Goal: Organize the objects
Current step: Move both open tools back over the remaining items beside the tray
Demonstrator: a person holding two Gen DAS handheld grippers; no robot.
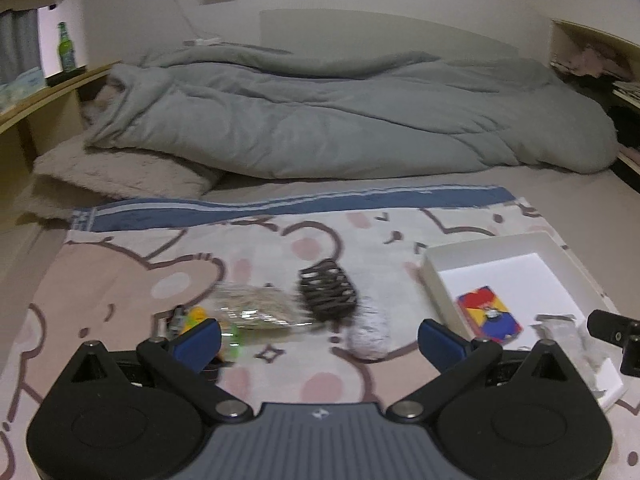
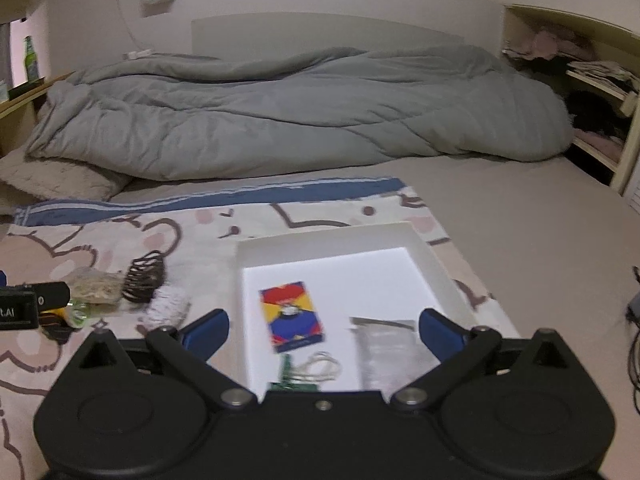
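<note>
The only writing that is showing is ".AI" in white on the black body of the left tongs, at the left edge of the right wrist view; the print on the card is too blurred to read.

Going left to right across the patterned blanket on the bed: one small yellow item, one green-glowing clear item, one clear bag of pale strands, one dark lattice hair claw and one white fuzzy roll are lying close together. The left tongs are standing wide apart, gripping nothing, with the bag, claw and roll lying just ahead between the blue fingertips.

Further right, one white tray is sitting on the blanket, holding one red, yellow and blue card, one green circuit board with pale wires and one clear packet. The right tongs are hanging open over the tray's near edge, empty, with the card and board lying between the fingertips.
</note>
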